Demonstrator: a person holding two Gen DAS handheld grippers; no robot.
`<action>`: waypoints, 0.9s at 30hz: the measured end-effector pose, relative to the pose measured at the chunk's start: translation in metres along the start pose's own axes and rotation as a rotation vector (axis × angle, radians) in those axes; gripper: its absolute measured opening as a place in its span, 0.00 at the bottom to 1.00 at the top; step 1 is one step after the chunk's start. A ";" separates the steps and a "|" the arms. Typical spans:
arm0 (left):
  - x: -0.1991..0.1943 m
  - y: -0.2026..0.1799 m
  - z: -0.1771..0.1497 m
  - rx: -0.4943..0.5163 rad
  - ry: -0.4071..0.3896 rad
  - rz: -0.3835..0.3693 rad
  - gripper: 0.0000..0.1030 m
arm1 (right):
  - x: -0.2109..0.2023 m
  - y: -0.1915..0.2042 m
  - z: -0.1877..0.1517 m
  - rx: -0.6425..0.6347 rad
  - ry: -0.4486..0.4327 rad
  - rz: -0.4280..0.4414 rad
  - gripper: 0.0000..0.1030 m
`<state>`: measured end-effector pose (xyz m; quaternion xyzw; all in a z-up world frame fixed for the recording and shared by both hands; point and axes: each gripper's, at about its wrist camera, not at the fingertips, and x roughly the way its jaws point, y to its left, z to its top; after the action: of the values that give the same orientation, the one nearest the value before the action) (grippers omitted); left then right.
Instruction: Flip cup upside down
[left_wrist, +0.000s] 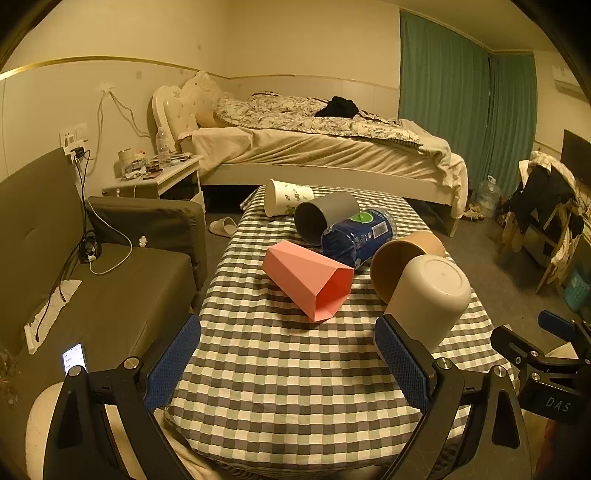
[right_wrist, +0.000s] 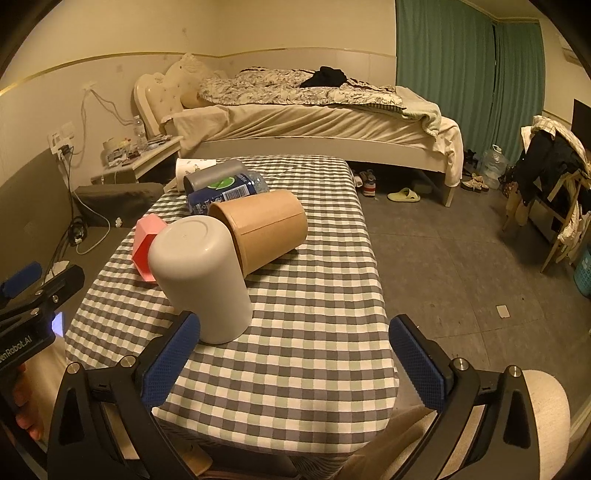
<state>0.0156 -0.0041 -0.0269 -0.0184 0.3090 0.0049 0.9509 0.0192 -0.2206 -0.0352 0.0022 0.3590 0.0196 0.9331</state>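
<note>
A cream cup stands upside down on the checked table, base up; it also shows in the right wrist view. A tan cup, a pink faceted cup, a grey cup, a blue bottle and a white printed cup lie on their sides behind it. My left gripper is open and empty, its right finger beside the cream cup. My right gripper is open and empty, its left finger next to the cream cup.
A dark sofa with cables and a phone is at the left. A bed and a nightstand stand behind the table. A chair with clothes and green curtains are at the right.
</note>
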 end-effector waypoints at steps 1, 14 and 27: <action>0.000 0.000 0.000 0.000 -0.001 0.000 0.95 | 0.000 0.000 -0.001 0.000 -0.001 0.000 0.99; -0.001 0.000 0.000 0.014 -0.008 0.012 0.95 | -0.002 -0.001 -0.001 0.003 0.004 -0.010 0.99; -0.001 0.000 0.000 0.009 -0.005 0.011 0.95 | -0.002 -0.001 -0.001 0.002 0.006 -0.012 0.99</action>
<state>0.0143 -0.0039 -0.0265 -0.0127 0.3066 0.0086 0.9517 0.0176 -0.2218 -0.0347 0.0008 0.3617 0.0136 0.9322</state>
